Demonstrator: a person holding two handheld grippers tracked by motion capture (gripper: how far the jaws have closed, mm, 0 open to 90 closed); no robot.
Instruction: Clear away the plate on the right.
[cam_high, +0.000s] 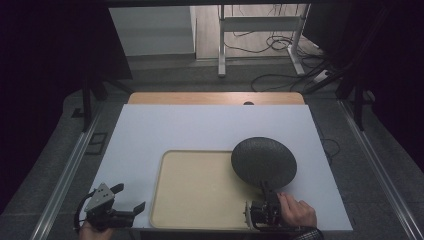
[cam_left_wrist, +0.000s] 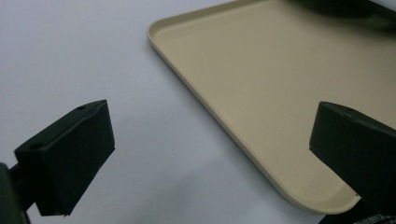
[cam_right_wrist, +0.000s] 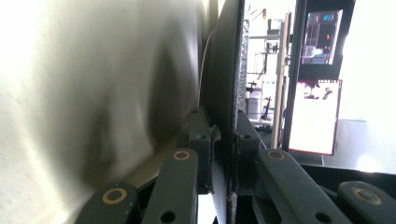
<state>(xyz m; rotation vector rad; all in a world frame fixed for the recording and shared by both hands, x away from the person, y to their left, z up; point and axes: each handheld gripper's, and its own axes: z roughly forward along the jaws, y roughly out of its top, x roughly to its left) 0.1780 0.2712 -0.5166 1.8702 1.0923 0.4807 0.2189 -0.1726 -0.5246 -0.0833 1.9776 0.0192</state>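
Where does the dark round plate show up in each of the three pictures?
High view: the dark plate sits right of centre, overlapping the beige tray.
Left gripper view: probably the dark shape at the top right edge.
Right gripper view: edge-on at centre, clamped by the right hand-held gripper.
Shared landmark: the beige tray.
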